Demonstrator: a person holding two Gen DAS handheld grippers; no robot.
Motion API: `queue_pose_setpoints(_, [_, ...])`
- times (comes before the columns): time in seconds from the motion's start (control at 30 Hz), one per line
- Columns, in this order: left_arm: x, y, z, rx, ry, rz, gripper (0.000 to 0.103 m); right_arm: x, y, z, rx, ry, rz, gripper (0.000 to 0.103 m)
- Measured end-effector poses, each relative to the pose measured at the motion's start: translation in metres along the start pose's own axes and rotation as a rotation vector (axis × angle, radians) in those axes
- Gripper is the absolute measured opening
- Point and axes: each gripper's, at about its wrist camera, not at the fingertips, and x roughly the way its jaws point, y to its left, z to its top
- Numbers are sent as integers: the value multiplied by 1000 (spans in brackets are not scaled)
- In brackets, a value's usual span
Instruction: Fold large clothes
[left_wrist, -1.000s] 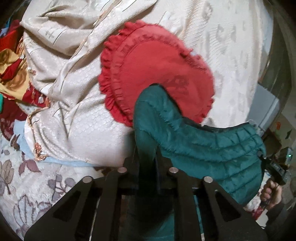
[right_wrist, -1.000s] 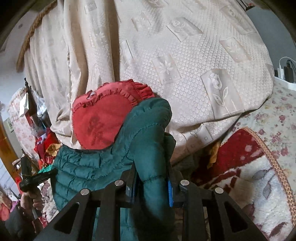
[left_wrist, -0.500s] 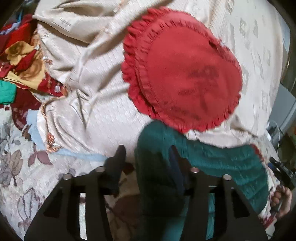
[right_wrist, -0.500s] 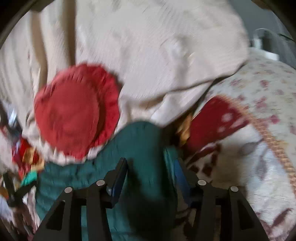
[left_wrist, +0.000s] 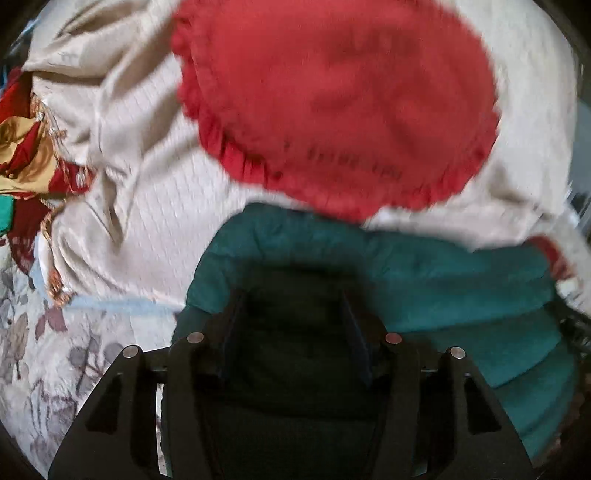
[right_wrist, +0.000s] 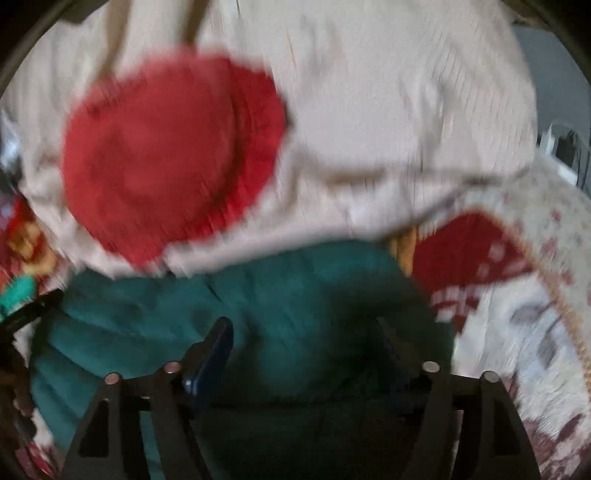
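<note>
A teal quilted jacket lies on the bed below a red frilled cushion. It also shows in the right wrist view. My left gripper is open, its fingers spread either side of a dark fold of the jacket. My right gripper is open too, with jacket cloth lying loose between its wide-apart fingers. Both views are blurred by motion.
A cream patterned bedspread is heaped behind the cushion and shows in the right wrist view. A floral sheet covers the bed at left. A red and cream rug lies at right. Red and gold cloth lies far left.
Both grippers were shut on the jacket's raised folds a second ago. They have opened wide and dropped lower, and the jacket has sunk onto the bed.
</note>
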Motion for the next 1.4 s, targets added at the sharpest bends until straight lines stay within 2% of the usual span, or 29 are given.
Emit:
queue_pose_setpoints(0.03, [1,1,-2,-2,-1,2,52,7,-2,-4,2,26,-7,75])
queue_pose_setpoints(0.13, [-7,6,0,-22,-11,-6,51,10,-8,-7,18,28,13,75])
queue_pose_setpoints(0.2, [-14,8,3,-26,-25,-14,51,3,-8,-5,13,14,17,75])
queue_pose_setpoints(0.3, [-44,9,3,-17,-94,-13,53,-26,-8,-3,15,-49,7,75])
queue_pose_setpoints(0.33, [-61,9,2,-16,-127,-11,62,-43,-7,-4,14,-89,5,75])
queue_pose_setpoints(0.37, [-73,8,0,-20,-149,-14,77,-54,-4,-2,11,-115,5,75])
queue_pose_setpoints(0.43, [-105,5,-8,-32,-212,-39,89,-94,4,-10,4,-199,25,79])
queue_pose_setpoints(0.47, [-124,3,-17,-37,-247,-68,92,-112,7,-16,6,-233,46,87])
queue_pose_setpoints(0.5, [-142,-2,-27,-35,-271,-100,95,-125,9,-22,10,-256,60,91])
queue_pose_setpoints(0.53, [-155,-8,-37,-23,-279,-122,103,-141,13,-33,12,-278,74,94])
queue_pose_setpoints(0.63, [-177,-30,-67,38,-246,-129,103,-178,22,-64,1,-302,126,94])
queue_pose_setpoints(0.7, [-191,-47,-94,66,-256,-127,103,-199,23,-88,23,-317,188,95])
queue_pose_setpoints(0.77, [-208,-66,-126,114,-270,-136,103,-222,22,-111,89,-294,247,96])
queue_pose_setpoints(0.83, [-220,-85,-155,177,-280,-104,103,-239,26,-127,55,-273,275,98])
queue_pose_setpoints(0.9, [-230,-95,-178,205,-302,-93,103,-252,35,-153,-24,-255,171,99])
queue_pose_setpoints(0.97, [-231,-97,-201,192,-318,-104,103,-248,37,-181,-87,-246,87,100])
queue_pose_setpoints(1.0, [-225,-96,-206,183,-285,-100,103,-242,36,-191,-85,-221,72,100])
queue_pose_setpoints(1.03, [-214,-93,-214,158,-205,-105,103,-237,34,-194,-69,-182,84,100])
queue_pose_setpoints(1.1, [-204,-90,-221,128,-118,-99,103,-239,33,-193,-61,-218,73,100])
queue_pose_setpoints(1.13, [-205,-92,-222,135,-108,-69,103,-237,33,-191,-53,-220,72,100])
queue_pose_setpoints(1.27, [-221,-94,-212,151,-133,-2,103,-227,32,-187,-24,-188,124,100])
queue_pose_setpoints(1.4, [-216,-95,-204,151,-115,-20,103,-229,31,-188,9,-201,174,100])
